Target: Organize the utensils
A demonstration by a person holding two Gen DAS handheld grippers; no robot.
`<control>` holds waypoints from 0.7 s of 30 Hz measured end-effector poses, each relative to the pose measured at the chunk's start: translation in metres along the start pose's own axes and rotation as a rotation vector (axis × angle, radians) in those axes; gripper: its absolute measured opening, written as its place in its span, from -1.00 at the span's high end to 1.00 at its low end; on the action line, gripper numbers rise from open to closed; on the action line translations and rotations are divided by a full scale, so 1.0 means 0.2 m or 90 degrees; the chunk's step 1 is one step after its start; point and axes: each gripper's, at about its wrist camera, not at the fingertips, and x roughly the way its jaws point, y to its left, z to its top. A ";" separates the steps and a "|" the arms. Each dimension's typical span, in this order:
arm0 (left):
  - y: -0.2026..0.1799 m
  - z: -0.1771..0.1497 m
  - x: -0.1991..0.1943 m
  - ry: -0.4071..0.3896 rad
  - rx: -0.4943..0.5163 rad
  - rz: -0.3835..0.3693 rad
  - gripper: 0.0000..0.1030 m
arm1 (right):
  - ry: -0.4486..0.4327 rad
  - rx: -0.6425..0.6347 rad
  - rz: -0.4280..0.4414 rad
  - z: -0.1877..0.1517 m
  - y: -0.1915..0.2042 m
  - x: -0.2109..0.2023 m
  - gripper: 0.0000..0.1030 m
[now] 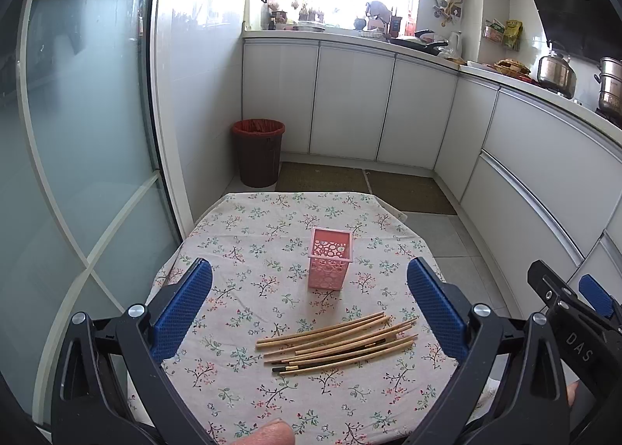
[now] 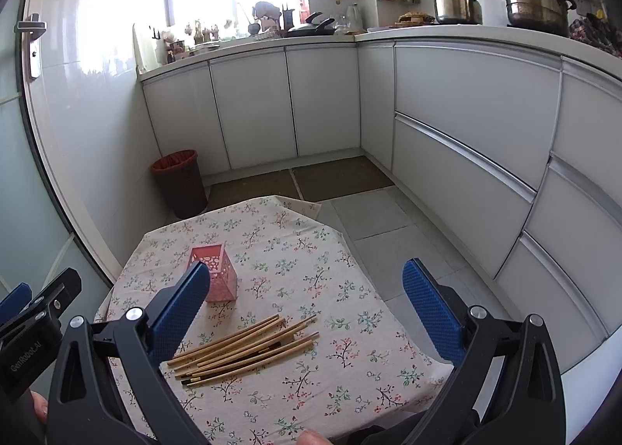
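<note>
We hold the left gripper and right gripper spread wide above the chopsticks beside the pink holder on the bench.

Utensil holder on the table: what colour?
Pink utensil holder, with circular cut-outs; clearest in the left wrist view.

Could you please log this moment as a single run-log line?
left tongs: open, empty | right tongs: open, empty | chopsticks: loose pile on table | holder: upright, looks empty | step: none picked
</note>
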 end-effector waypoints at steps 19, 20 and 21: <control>0.00 0.00 0.00 -0.001 -0.002 0.000 -0.87 | 0.000 -0.003 0.003 -0.01 0.00 -0.01 -0.88; 0.00 0.00 0.01 -0.001 -0.002 0.000 -0.87 | 0.000 -0.003 0.003 -0.01 0.00 -0.01 -0.88; 0.00 0.00 0.00 -0.001 -0.001 -0.001 -0.87 | 0.000 -0.003 0.003 -0.01 0.00 0.00 -0.88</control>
